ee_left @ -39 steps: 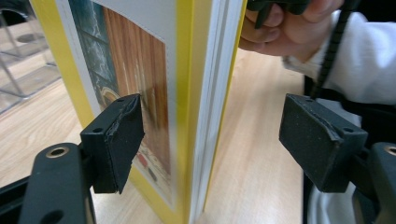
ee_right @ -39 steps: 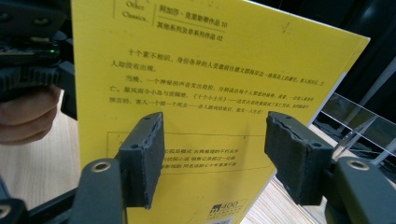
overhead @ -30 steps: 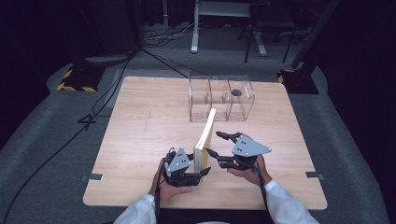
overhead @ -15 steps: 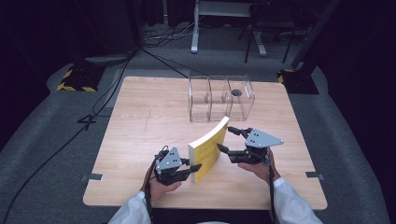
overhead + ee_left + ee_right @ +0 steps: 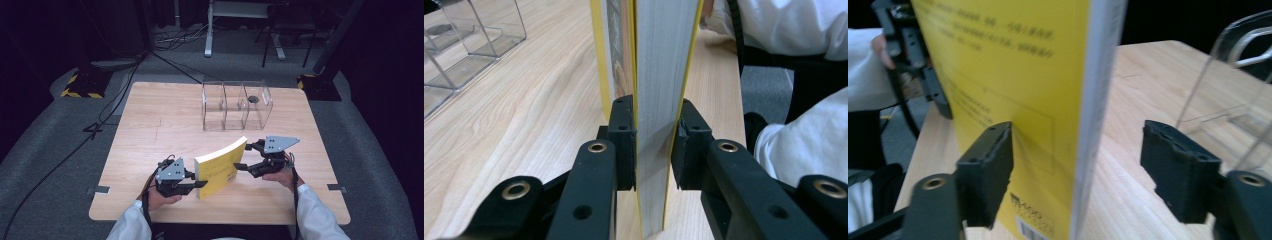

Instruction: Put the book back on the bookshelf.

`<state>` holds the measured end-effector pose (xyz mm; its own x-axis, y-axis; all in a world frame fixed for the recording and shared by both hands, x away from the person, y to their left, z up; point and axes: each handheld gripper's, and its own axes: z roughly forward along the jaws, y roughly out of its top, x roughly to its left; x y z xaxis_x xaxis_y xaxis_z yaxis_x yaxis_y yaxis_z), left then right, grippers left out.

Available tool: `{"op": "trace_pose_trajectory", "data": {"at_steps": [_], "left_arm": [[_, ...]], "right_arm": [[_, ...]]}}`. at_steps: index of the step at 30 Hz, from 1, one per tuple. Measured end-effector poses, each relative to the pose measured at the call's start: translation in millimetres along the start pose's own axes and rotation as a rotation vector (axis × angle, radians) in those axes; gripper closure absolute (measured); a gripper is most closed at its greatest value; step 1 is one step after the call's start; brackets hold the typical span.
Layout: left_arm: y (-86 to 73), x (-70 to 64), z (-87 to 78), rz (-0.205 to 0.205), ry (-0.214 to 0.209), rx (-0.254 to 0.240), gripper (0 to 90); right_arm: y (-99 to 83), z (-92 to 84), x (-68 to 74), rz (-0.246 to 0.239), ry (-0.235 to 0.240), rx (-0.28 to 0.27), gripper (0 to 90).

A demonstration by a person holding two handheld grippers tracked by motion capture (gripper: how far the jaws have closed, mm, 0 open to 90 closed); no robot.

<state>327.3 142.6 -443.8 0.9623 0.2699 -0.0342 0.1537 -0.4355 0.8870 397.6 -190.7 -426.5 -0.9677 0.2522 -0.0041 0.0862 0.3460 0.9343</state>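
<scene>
the left hand-held gripper is clenching the yellow book across its thickness at one end, and the book is standing on edge on the tabletop, near the front, between the two hands. the right hand-held gripper is straddling the other end with its jaws released: they have just been narrowing a little, one pad is lying against or just beside the back cover, and the other is hanging well clear of the page edge.

to do this step well, the left grip is probably best kept firm and level so the book is not leaning. the right hand-held gripper should be squaring itself to the book before closing, so both pads are meeting the covers flat and not catching loose pages. the clear plastic organizer is standing just behind, apart from the book, so any lift needs room on that side.

the left gripper view is showing what the high view cannot: both pads pressing into the covers, with the page block squeezed between. the right gripper view is showing the open gap beside the page edge. the high view is giving the layout, with the organizer's three compartments behind the book.
</scene>
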Motion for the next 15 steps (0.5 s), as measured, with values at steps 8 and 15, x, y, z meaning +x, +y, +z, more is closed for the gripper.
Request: {"op": "trace_pose_trajectory", "data": {"at_steps": [8, 15], "left_arm": [[-2.4, 0.6, -2.8, -0.002, 0.016, -0.004, 73.0], [-12.7, 4.4, -9.0, -0.035, 0.126, -0.005, 66.2]], "right_arm": [[-1.8, 11.6, 11.9, -0.059, 0.036, 0.039, 45.7], [-10.1, -3.4, 18.0, -0.072, 0.103, 0.000, 65.0]]}}
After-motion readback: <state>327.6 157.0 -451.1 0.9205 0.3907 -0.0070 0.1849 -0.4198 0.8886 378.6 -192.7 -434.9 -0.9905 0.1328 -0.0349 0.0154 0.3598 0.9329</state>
